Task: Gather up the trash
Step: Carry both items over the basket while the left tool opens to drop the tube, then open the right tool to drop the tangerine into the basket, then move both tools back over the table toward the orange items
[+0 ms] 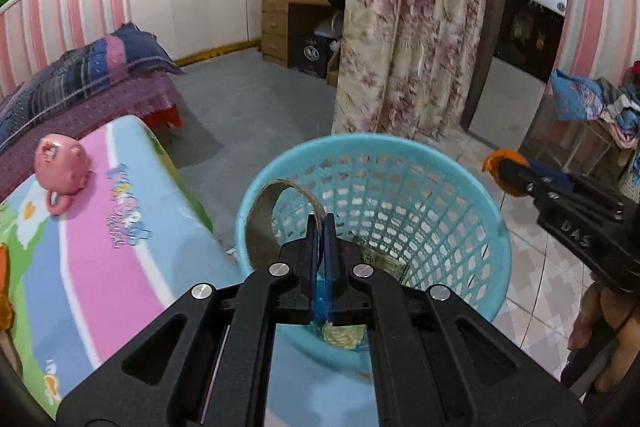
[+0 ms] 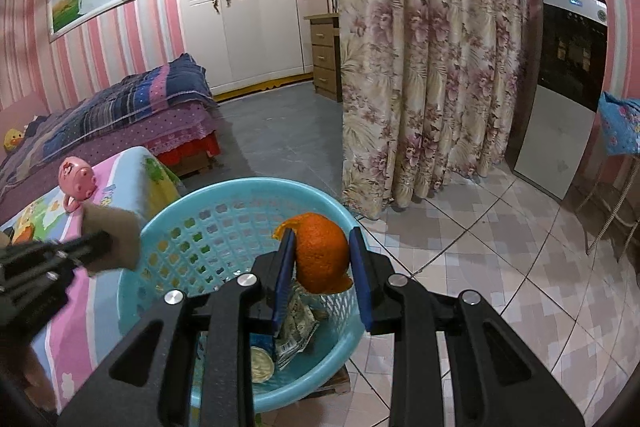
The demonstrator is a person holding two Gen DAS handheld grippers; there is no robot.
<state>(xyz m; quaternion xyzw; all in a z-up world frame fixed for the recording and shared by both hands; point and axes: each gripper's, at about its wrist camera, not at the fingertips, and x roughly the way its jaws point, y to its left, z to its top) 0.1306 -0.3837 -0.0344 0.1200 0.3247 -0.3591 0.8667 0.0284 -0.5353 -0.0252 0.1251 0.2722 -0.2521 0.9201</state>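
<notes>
A light blue mesh basket (image 1: 460, 199) (image 2: 224, 199) stands on the floor beside a low table. My left gripper (image 1: 320, 223) is shut on the wall of a brown cardboard tube ring (image 1: 260, 215), held over the basket's left rim; in the right wrist view the tube (image 2: 116, 239) shows at the left. My right gripper (image 2: 322, 239) is shut on an orange peel (image 2: 322, 255) above the basket; in the left wrist view the peel (image 1: 500, 167) is at the right. Crumpled paper (image 2: 298, 327) and other trash lie inside the basket.
A colourful cartoon-print table (image 1: 100, 227) holds a pink toy (image 1: 60, 163). A bed (image 2: 120, 115) with a dark quilt lies behind. A floral curtain (image 2: 432, 67) hangs beyond the basket, a wardrobe (image 2: 248, 7) at the back, a black-and-white appliance (image 2: 568, 67) at the right. The floor is tiled.
</notes>
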